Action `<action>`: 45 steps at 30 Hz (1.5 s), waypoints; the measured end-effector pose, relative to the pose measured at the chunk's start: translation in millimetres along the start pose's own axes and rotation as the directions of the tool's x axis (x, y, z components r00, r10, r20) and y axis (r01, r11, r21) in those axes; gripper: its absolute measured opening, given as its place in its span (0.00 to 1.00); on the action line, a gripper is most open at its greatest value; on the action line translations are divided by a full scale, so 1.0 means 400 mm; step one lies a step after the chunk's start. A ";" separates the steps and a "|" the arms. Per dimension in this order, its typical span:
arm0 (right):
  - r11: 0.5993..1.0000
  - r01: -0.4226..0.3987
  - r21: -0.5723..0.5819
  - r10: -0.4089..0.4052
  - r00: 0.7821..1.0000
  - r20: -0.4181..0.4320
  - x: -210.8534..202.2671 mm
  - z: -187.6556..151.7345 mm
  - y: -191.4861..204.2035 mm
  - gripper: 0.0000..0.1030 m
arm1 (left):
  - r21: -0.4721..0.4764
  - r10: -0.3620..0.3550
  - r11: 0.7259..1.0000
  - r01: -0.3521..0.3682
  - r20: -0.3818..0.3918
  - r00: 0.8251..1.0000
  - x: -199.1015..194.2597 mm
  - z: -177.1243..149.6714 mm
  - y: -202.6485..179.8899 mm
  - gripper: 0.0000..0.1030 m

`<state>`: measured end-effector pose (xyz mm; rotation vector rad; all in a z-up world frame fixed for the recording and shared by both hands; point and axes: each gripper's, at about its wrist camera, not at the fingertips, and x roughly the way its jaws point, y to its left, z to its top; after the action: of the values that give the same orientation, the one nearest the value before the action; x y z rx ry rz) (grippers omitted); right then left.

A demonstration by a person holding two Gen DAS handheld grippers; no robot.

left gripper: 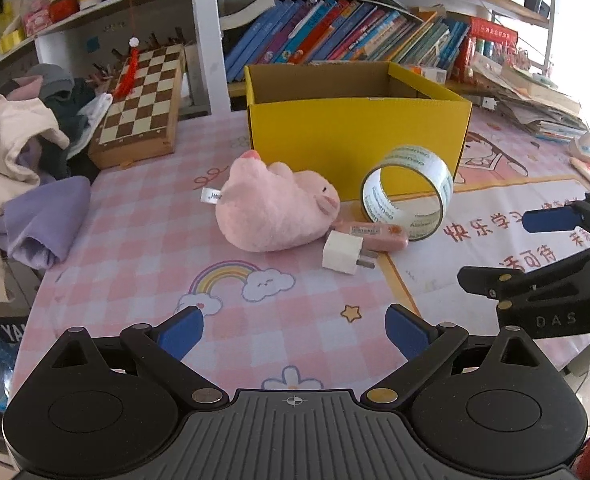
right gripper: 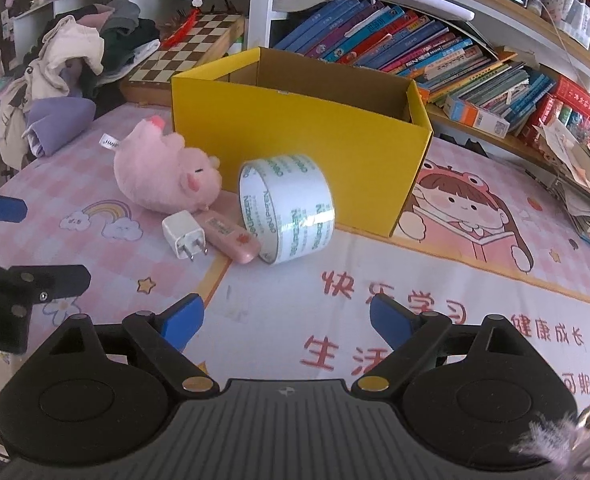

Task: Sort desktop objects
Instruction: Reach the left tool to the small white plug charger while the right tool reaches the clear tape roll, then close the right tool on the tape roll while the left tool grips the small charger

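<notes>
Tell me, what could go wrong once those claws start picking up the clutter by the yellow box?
The tape roll stands on its edge, so a nudge could send it rolling. The white charger, the pink case and the pink plush lie bunched together; grabbing one may drag the others. Both the left gripper and right gripper are open and empty.

Both cameras sit low over the surface point(left gripper: 135, 208), each behind its own claw, looking toward the yellow box point(left gripper: 355, 136) and bookshelf. The left one looks from the left, the right one from the right. Both see the same toys nearby.
</notes>
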<state>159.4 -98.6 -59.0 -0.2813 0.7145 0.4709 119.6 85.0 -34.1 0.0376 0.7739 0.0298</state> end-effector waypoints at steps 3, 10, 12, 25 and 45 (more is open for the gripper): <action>1.000 -0.005 -0.002 0.005 1.000 0.002 0.011 0.015 -0.007 0.89 | -0.004 0.005 1.000 -0.005 0.009 1.000 0.005 0.009 0.001 0.96; 0.999 -0.031 -0.026 0.031 1.000 0.004 0.045 0.051 -0.014 0.88 | -0.023 0.009 1.000 -0.009 0.003 1.000 0.023 0.025 0.006 0.96; 0.999 -0.035 -0.032 0.035 0.999 0.005 0.055 0.061 -0.017 0.85 | -0.019 0.007 1.000 -0.007 0.002 1.000 0.029 0.029 0.003 0.96; 0.996 -0.065 -0.055 0.064 0.998 -0.030 0.134 0.109 -0.043 0.64 | -0.008 -0.037 0.999 0.037 -0.026 0.999 0.079 0.051 -0.019 0.83; 0.991 -0.106 -0.088 0.103 0.994 -0.040 0.143 0.108 -0.111 0.38 | -0.009 -0.083 0.997 0.083 -0.076 0.994 0.201 0.088 -0.072 0.54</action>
<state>243.6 -101.2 -62.8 -0.3382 0.7459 0.5995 202.2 58.9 -66.3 -0.0016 0.8508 -0.0457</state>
